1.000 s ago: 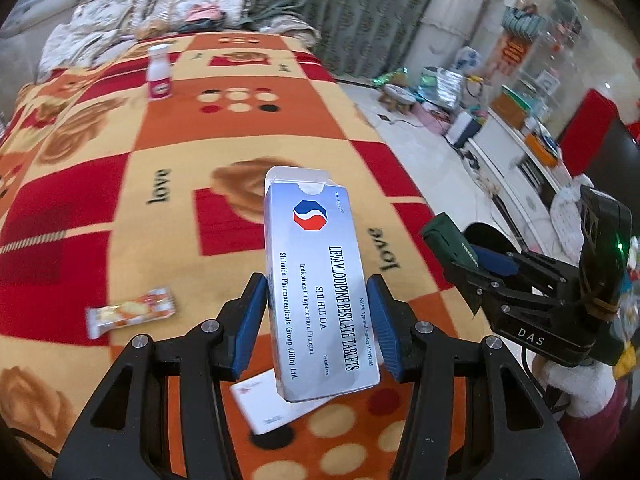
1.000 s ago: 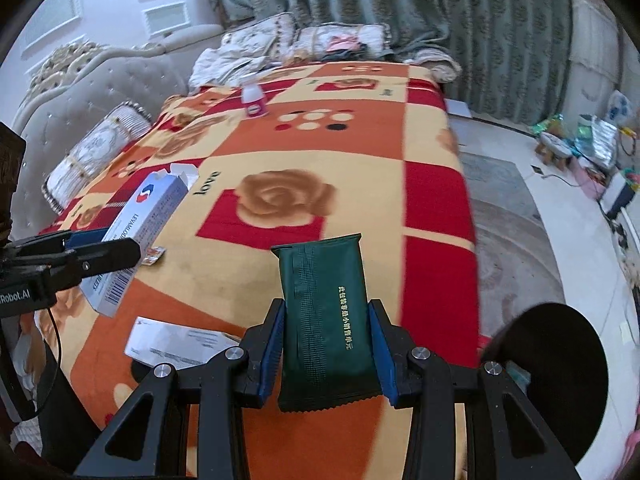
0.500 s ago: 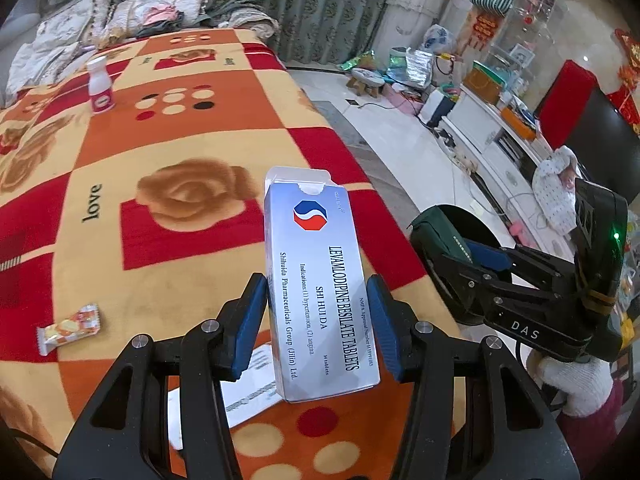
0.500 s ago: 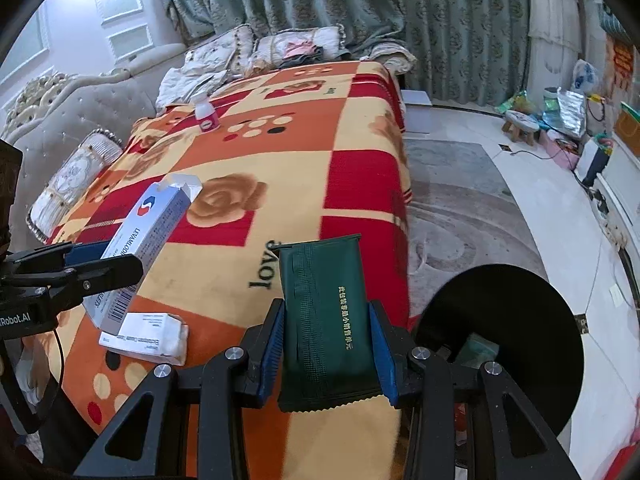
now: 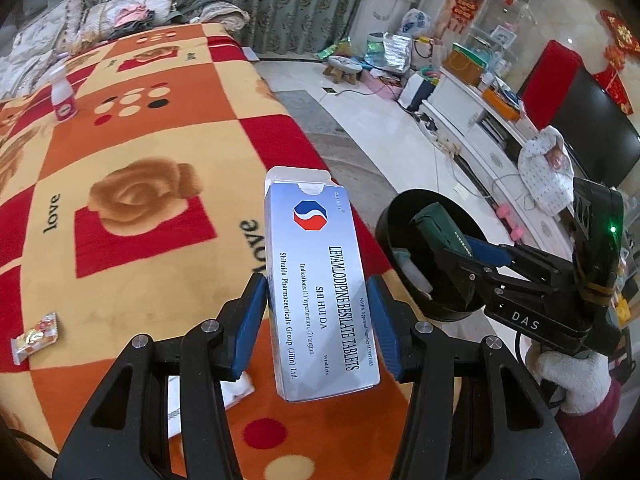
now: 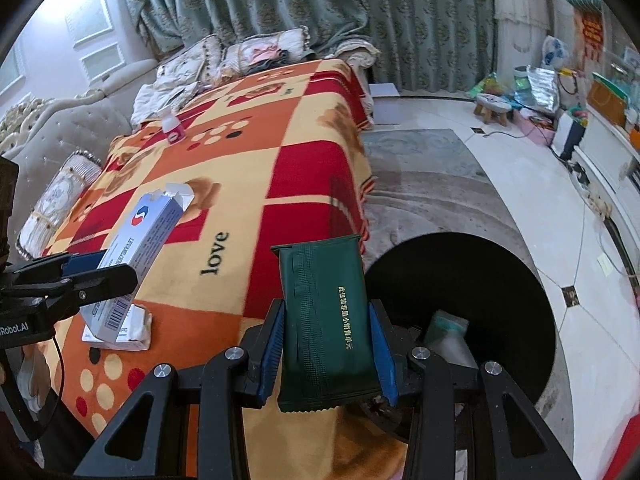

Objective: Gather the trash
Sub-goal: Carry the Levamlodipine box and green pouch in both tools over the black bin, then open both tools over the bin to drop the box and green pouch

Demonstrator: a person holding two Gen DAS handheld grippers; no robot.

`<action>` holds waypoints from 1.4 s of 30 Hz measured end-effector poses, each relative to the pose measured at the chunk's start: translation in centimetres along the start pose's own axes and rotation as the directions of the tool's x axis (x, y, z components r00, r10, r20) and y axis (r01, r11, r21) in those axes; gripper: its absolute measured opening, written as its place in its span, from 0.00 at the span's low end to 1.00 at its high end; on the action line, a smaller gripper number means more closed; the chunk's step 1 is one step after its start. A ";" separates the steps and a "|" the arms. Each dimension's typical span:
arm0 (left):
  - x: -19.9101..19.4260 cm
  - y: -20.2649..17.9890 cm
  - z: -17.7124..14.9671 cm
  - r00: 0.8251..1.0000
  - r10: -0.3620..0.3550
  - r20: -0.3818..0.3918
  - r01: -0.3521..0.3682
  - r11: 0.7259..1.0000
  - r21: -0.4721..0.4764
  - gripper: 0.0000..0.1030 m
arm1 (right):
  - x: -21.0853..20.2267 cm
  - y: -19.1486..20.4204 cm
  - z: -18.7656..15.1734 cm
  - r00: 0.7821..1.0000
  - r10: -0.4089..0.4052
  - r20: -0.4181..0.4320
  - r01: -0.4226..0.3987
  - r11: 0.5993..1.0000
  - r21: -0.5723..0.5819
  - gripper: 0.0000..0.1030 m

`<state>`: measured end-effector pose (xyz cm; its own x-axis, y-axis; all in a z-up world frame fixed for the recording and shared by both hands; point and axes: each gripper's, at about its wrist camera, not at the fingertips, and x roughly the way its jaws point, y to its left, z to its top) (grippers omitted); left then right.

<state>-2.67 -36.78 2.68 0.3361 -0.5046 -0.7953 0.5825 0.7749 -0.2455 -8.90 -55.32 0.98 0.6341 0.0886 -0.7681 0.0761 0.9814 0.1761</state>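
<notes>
- Drop-off step, I'd say: right gripper [image 6: 327,350] has its fingers clamped on a green packet [image 6: 326,320] at the rim of the black bin [image 6: 500,280] on the floor.
- Left gripper [image 5: 318,322] pinches the tablet box [image 5: 320,280] over the bed [image 5: 160,152] edge.
- Next: get each over the bin mouth, then let go.

A lived-in home, a living room: a bed or couch under an orange, red and cream rose-patterned blanket [image 5: 132,152], patterned cushions [image 6: 256,52] at its far end, grey-green floor-length curtains [image 6: 320,12] behind, a white low cabinet [image 5: 476,108] and black television screen [image 5: 592,124] along the right wall.
</notes>
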 end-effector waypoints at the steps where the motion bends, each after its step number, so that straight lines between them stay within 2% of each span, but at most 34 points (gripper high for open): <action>1: 0.2 -0.3 0.1 1.000 -0.005 -0.002 0.005 1.000 0.003 0.48 | -0.1 -0.4 -0.1 1.000 -0.005 0.000 0.005 1.000 0.008 0.38; 9: 2.2 -3.4 0.8 0.997 -0.063 -0.033 0.065 0.997 0.040 0.48 | -0.6 -3.4 -1.1 0.999 -0.043 -0.006 0.043 0.997 0.063 0.38; 21: 5.5 -7.6 1.5 0.992 -0.091 -0.083 0.099 0.990 0.096 0.48 | -0.1 -7.2 -2.4 0.997 -0.069 -0.036 0.074 0.988 0.133 0.38; 32: 8.0 -8.0 2.1 0.986 -0.107 -0.127 0.118 0.990 0.080 0.48 | 0.9 -9.2 -3.1 0.996 -0.074 -0.059 0.084 0.980 0.178 0.38; 42: 10.0 -9.4 2.8 0.973 -0.176 -0.150 0.184 0.982 0.043 0.48 | 1.9 -10.9 -3.1 0.995 -0.077 -0.070 0.091 0.968 0.235 0.38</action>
<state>-2.70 -50.19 -1.39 0.1136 -0.5704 -0.8135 0.6661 0.6512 -0.3636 -10.97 -65.34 -4.30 0.5708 0.0250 -0.8207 0.3119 0.9180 0.2449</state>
